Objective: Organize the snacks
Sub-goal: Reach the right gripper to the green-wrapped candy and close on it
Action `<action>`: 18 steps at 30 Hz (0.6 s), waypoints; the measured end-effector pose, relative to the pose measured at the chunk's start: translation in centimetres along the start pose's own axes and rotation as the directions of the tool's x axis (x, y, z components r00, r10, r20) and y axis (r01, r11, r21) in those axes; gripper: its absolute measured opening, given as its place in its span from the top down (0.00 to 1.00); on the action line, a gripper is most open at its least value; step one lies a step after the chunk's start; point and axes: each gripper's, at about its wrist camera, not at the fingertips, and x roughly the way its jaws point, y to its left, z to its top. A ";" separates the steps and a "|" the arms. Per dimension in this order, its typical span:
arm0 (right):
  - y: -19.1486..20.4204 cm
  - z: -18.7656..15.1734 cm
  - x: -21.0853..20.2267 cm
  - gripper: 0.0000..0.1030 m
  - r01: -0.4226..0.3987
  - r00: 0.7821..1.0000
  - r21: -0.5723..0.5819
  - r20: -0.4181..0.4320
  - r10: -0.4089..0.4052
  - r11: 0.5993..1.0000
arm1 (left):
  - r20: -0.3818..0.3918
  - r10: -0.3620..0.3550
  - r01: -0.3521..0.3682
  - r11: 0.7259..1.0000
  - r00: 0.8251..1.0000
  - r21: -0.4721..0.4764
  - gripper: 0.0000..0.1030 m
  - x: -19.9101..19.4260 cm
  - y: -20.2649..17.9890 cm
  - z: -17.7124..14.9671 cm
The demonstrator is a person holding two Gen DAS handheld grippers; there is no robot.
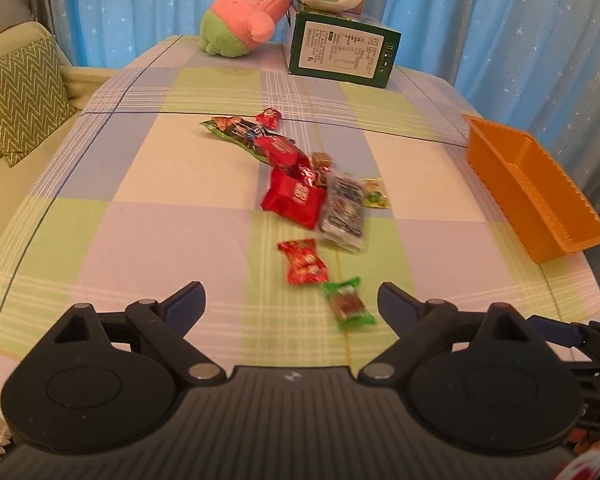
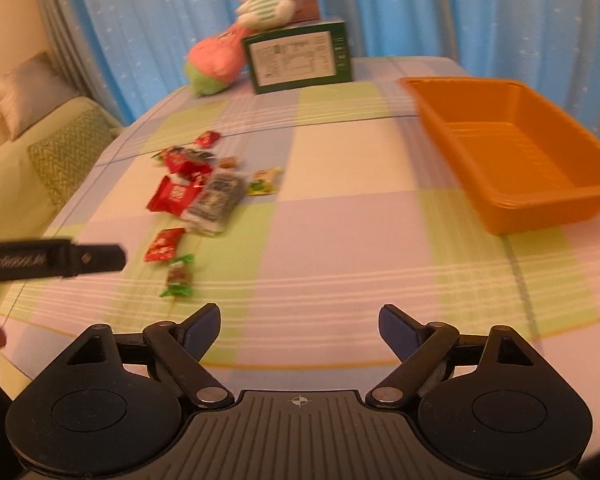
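Left wrist view
Left gripper [image 1: 291,300]: jaws spread wide, nothing between them, pads touching nothing; it hangs over the checked cloth [image 1: 140,216].
Nearest snack: green candy [image 1: 349,305] lies on the cloth just beside the right-hand finger [image 1: 398,303], apart from it.
Other snacks: small red candy [image 1: 303,261] just beyond; then a pile [image 1: 300,176] of red packets, a silver packet and a long green one, mid-table.
Tray [image 1: 540,200]: orange, at the table's right edge, well apart from the pile.

Right wrist view
Right gripper [image 2: 299,326]: jaws wide apart, holding nothing, over bare cloth [image 2: 340,240].
Snacks: green candy [image 2: 179,276], red candy [image 2: 165,244] and the pile [image 2: 196,188] lie to the left.
Tray [image 2: 496,212]: right of centre, no snacks visible in it.
Left gripper [image 2: 96,262]: one finger pokes in from the left edge, near the red candy.
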 end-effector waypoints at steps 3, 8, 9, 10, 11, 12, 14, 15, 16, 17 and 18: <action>1.7 0.3 1.5 0.25 -0.032 0.999 -0.028 0.007 0.032 0.999 | -0.008 0.002 -0.002 1.000 1.000 0.019 0.14 1.3 1.2 0.8; 4.4 0.8 4.1 0.37 -0.065 0.998 -0.080 0.022 0.067 0.995 | -0.002 -0.012 0.012 1.000 1.000 0.024 0.16 2.9 3.3 1.4; 4.8 0.9 4.5 0.40 -0.070 0.997 -0.091 0.021 0.072 0.993 | -0.001 -0.016 0.016 1.000 1.000 0.018 0.17 3.2 3.7 1.5; 5.3 0.9 5.2 0.41 -0.073 0.997 -0.104 0.017 0.076 0.992 | -0.001 -0.022 0.022 1.000 1.000 0.010 0.18 3.4 4.1 1.6; 5.8 0.9 5.7 0.46 -0.076 0.997 -0.116 0.011 0.078 0.990 | -0.001 -0.033 0.033 0.999 0.999 0.004 0.20 3.6 4.4 1.6; 6.1 0.9 6.2 0.51 -0.079 0.997 -0.126 0.007 0.080 0.989 | -0.001 -0.040 0.040 0.999 0.999 -0.001 0.21 3.8 4.5 1.7; 6.7 0.8 7.0 0.56 -0.084 0.996 -0.139 -0.002 0.084 0.987 | 0.004 -0.048 0.048 0.999 0.999 -0.008 0.21 4.0 4.9 1.7; 6.9 0.8 7.3 0.58 -0.083 0.996 -0.148 -0.001 0.084 0.986 | 0.006 -0.052 0.052 0.999 0.999 -0.009 0.22 4.1 5.1 1.7; 7.1 0.8 7.6 0.59 -0.080 0.997 -0.158 0.000 0.081 0.984 | 0.006 -0.054 0.054 0.998 0.999 -0.014 0.22 4.2 5.2 1.7; 7.4 0.7 7.8 0.62 -0.077 0.997 -0.169 0.000 0.078 0.983 | 0.005 -0.055 0.055 0.998 0.998 -0.017 0.22 4.3 5.3 1.7; 7.5 0.7 7.9 0.63 -0.076 0.997 -0.177 0.005 0.078 0.981 | 0.006 -0.057 0.058 0.998 0.998 -0.019 0.23 4.4 5.4 1.7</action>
